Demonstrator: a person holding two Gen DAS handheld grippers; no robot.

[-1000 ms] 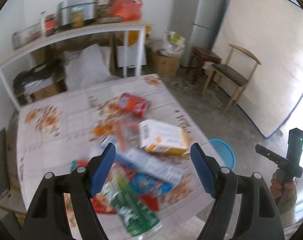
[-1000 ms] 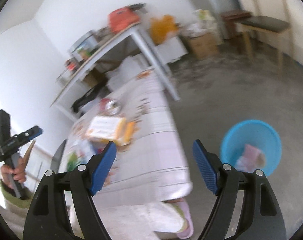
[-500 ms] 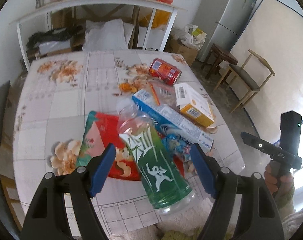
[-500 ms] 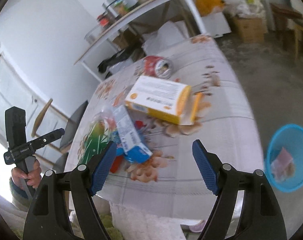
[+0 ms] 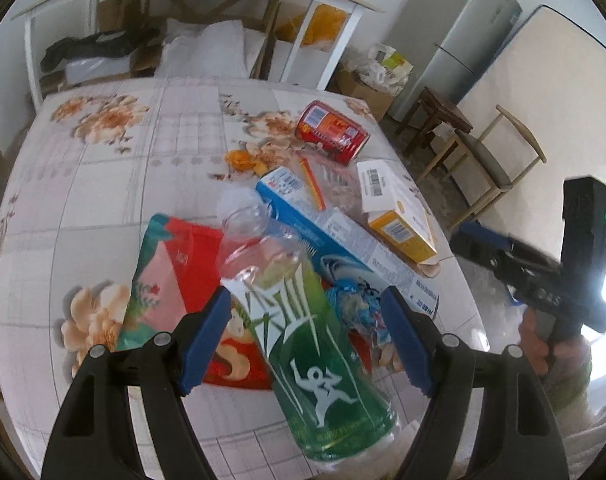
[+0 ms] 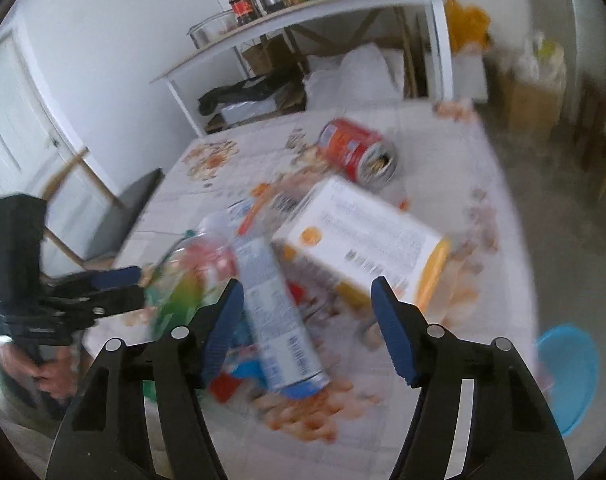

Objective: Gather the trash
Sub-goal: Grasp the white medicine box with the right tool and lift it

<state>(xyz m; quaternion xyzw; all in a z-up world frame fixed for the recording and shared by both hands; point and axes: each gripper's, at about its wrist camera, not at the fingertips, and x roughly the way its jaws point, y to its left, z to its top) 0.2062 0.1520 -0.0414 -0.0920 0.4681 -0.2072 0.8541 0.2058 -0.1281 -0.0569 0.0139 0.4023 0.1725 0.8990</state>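
- On the floral tablecloth [image 5: 103,200], near its front edge, the trash lies in one overlapping heap: a clear plastic bottle with a green label [image 5: 311,332] rests on a red and teal snack packet [image 5: 171,264], a long blue and white carton [image 5: 343,236] lies just behind it, and a white and orange cardboard box [image 5: 399,208] and a red tin can on its side [image 5: 331,132] lie farther back.
- Round and smooth, the bottle would likely roll or squirt out of a slanted pinch, perhaps off the table's edge.
- Because the pieces overlap, lifting one may drag its neighbours along.
- Both hands converge on the same heap, so the tools could collide.
- Any carry to the blue plastic bin [image 6: 567,372] on the floor risks a drop.
- Left gripper [image 5: 307,340]: jaws stand wide to either side of the bottle, clear of it; nothing is held.
- Right gripper [image 6: 307,328]: jaws have just been closing a little yet remain spread over the carton's end, gripping nothing; blur hides any contact.
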